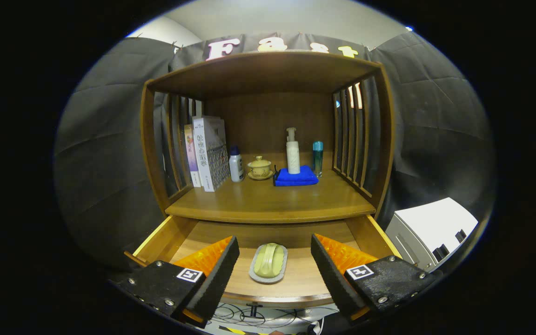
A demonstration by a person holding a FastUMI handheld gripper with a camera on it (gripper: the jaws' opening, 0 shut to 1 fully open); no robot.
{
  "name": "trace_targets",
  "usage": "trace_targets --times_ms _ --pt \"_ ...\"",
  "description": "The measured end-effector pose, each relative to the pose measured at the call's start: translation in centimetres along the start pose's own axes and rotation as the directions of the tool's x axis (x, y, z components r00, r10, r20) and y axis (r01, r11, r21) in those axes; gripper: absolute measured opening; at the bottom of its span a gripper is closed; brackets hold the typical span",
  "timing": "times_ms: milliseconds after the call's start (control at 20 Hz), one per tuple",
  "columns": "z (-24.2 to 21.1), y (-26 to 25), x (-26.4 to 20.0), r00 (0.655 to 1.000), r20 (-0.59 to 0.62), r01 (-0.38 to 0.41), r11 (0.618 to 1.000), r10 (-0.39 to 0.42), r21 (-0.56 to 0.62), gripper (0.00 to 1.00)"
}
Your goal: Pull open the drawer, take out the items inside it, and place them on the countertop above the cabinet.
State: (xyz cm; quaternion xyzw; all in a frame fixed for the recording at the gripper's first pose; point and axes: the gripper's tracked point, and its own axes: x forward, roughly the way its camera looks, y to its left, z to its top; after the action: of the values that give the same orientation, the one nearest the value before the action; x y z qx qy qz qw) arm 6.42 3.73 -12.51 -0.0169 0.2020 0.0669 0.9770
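Note:
The wooden drawer (165, 235) is pulled out below the cabinet's countertop (268, 202). Inside it lies a pale green lid-like piece on a grey oval dish (268, 263). My gripper (272, 270) hovers above the drawer with its fingers wide apart, and the dish lies in the gap between the two fingers, below them. Nothing is held. On the countertop stand a blue folded cloth (295, 177), a white pump bottle (292, 153) behind it, a teal bottle (318, 157), a lidded yellow cup on a saucer (260, 168) and a small white bottle (236, 165).
Several books (208, 153) lean at the left of the shelf. Slatted side walls (354, 135) close both ends of the cabinet. A white box-like unit (428, 230) stands on the right beside the drawer. Cables lie on the floor under the drawer front.

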Motion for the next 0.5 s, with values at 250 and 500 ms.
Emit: trace_targets --times_ms 250,500 --pt "-0.9 0.2 3.0 0.987 -0.125 0.101 0.994 -0.105 -0.042 0.96" --pt "-3.4 0.4 6.8 0.952 -0.258 0.168 0.986 -0.165 -0.01 0.95"
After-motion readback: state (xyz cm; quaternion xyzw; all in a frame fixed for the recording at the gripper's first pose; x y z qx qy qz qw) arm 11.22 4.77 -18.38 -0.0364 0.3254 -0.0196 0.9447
